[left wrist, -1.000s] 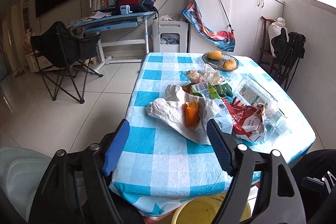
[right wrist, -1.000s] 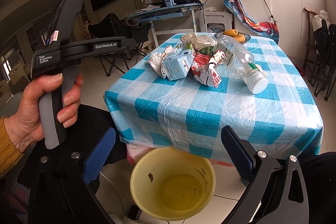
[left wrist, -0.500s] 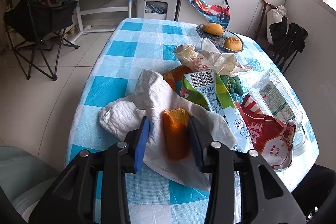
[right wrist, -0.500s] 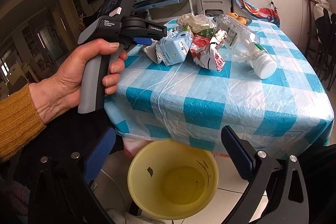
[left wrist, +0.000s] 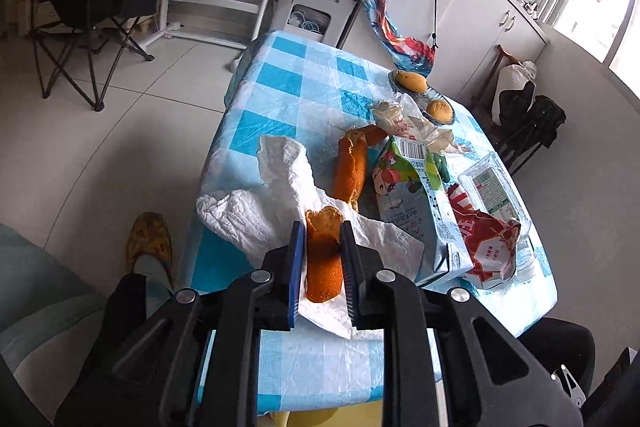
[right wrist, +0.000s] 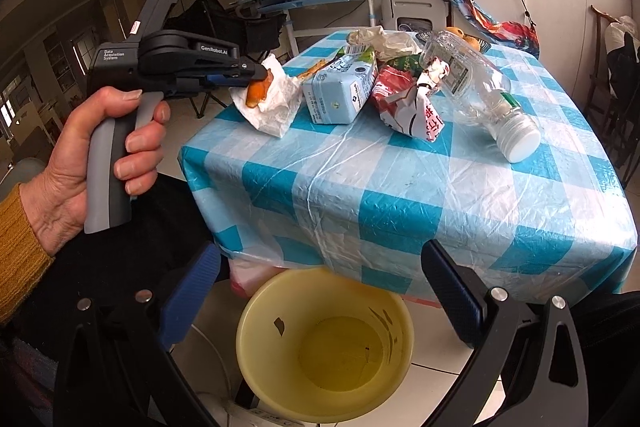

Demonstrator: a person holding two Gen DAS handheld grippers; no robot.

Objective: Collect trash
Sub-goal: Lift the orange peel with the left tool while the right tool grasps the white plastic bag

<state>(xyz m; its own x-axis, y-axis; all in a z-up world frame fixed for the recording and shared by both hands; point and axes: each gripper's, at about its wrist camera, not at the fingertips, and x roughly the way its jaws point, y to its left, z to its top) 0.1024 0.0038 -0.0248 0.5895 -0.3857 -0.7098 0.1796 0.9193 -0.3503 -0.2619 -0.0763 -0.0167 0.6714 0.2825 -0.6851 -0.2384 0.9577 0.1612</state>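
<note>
One curled strip of orange peel [left wrist: 323, 259], pitted and leathery outside and paler along its torn top edge, sits pinched between the blue ribbed pads of the left tongs [left wrist: 321, 259], which have drawn in narrow against both of its sides. It lies on a crumpled white paper napkin [left wrist: 256, 219] at the surface's near left corner. From the right wrist view the same peel [right wrist: 256, 91] shows at the tips of those tongs [right wrist: 258, 71], which a hand [right wrist: 96, 163] in a mustard knit sleeve grips by a grey pistol handle.

A second, longer peel [left wrist: 352, 171] lies just beyond the napkin. Beside it, toward the middle of the near edge, rests a boxy, glossy drink carton [right wrist: 340, 91] on its side, touching a crushed red-and-white foil wrapper [right wrist: 412, 107]. A clear, dented plastic bottle [right wrist: 472, 83] with a white ribbed cap lies tilted against the wrapper, cap toward the near edge. Behind them sits wadded white paper [right wrist: 380, 39].

The surface [right wrist: 440, 187] wears a wrinkled blue-and-white checked plastic cloth that drapes over its edges. On the floor below the near edge stands a round yellow plastic bucket [right wrist: 256, 331].

The right tongs [right wrist: 320, 299] hang wide apart over the bucket, gripping nothing.
</note>
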